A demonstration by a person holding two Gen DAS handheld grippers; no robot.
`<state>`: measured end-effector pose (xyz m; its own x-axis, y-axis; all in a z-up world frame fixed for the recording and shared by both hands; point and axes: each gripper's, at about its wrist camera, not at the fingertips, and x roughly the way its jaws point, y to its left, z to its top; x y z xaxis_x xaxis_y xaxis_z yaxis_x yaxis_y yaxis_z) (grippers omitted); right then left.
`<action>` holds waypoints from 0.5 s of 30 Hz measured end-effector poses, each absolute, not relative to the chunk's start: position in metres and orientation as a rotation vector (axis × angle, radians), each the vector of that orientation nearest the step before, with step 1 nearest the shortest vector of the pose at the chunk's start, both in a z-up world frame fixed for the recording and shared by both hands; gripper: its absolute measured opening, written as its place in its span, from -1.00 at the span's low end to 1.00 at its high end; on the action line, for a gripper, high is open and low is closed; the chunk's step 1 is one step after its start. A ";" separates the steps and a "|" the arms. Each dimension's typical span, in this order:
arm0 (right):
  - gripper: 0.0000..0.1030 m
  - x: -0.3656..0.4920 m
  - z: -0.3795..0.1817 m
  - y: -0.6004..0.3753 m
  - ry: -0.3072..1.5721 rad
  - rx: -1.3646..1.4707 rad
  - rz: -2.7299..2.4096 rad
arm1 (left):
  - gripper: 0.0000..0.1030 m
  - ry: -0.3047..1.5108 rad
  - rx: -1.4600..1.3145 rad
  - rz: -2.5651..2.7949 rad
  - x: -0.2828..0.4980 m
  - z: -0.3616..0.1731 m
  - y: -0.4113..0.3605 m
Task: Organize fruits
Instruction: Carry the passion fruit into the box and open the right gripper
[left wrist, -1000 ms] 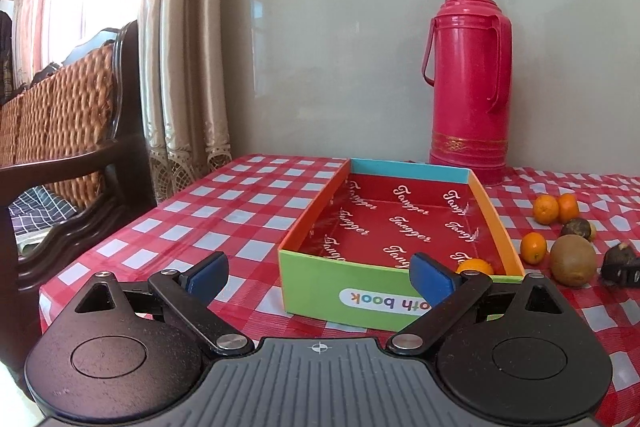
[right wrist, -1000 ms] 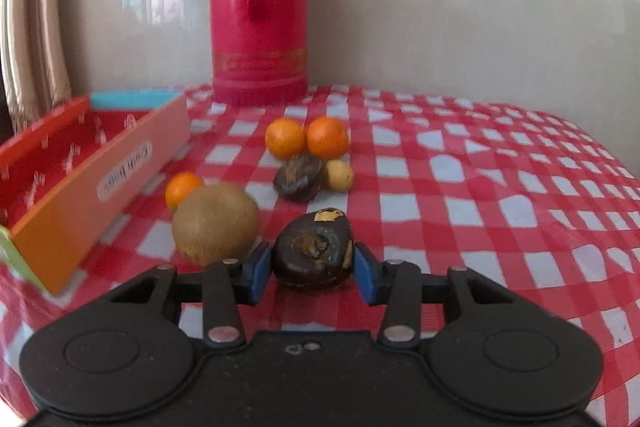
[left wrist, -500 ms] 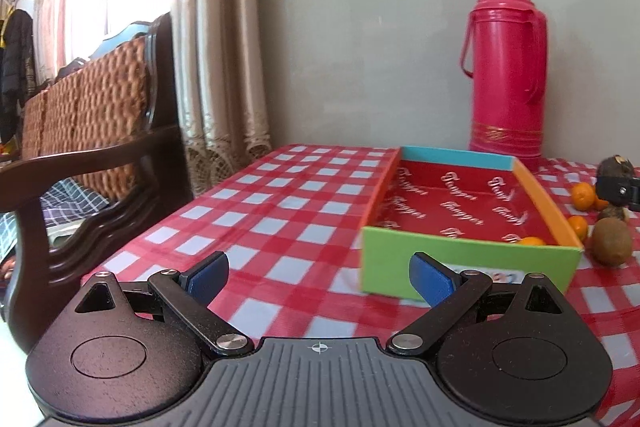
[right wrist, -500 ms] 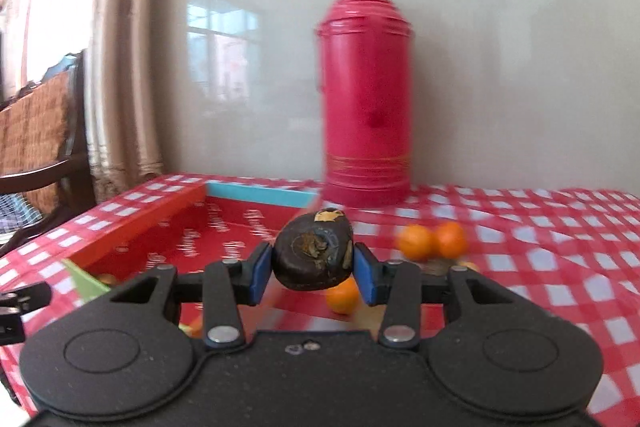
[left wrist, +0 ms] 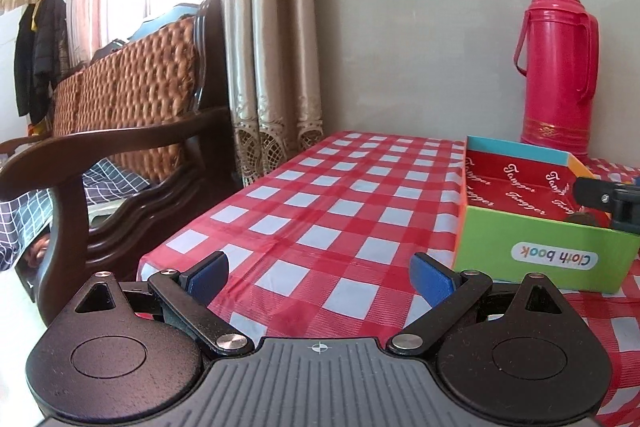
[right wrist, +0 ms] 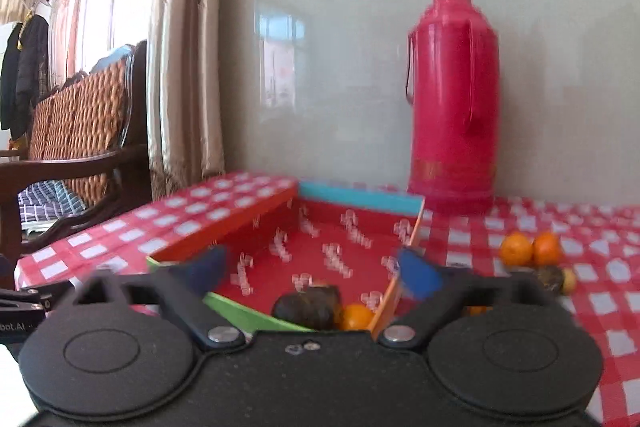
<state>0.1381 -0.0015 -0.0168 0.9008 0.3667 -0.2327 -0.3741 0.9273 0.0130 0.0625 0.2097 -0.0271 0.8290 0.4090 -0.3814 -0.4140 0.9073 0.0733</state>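
A colourful cardboard box [right wrist: 348, 199] with a red lining stands on the checked tablecloth; it also shows in the left wrist view [left wrist: 532, 251]. My right gripper [right wrist: 316, 273] is open above the box's near end. A dark brown fruit [right wrist: 310, 305] lies in the box beside a small orange [right wrist: 356, 317]. Two oranges [right wrist: 528, 249] and a dark fruit [right wrist: 550, 277] lie on the cloth right of the box. My left gripper [left wrist: 320, 273] is open and empty over the cloth, left of the box. The right gripper's tip [left wrist: 608, 199] shows over the box.
A tall red thermos [right wrist: 456, 99] stands against the wall behind the box. A wooden wicker-backed chair [left wrist: 120, 131] stands left of the table, by a curtain [left wrist: 272, 47]. The table's left edge [left wrist: 224, 203] is close to my left gripper.
My right gripper has opened and let the dark fruit drop into the box. My left gripper has swung further left, away from the box.
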 end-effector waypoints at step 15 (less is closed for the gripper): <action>0.89 0.131 -0.010 -0.053 0.189 -0.008 0.257 | 0.87 0.378 0.000 0.379 0.068 -0.021 0.179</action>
<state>0.1311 -0.0530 -0.0100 0.9496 0.2517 -0.1867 -0.2531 0.9673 0.0163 0.0679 0.1794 -0.0207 0.8600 0.3615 -0.3600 -0.3615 0.9297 0.0701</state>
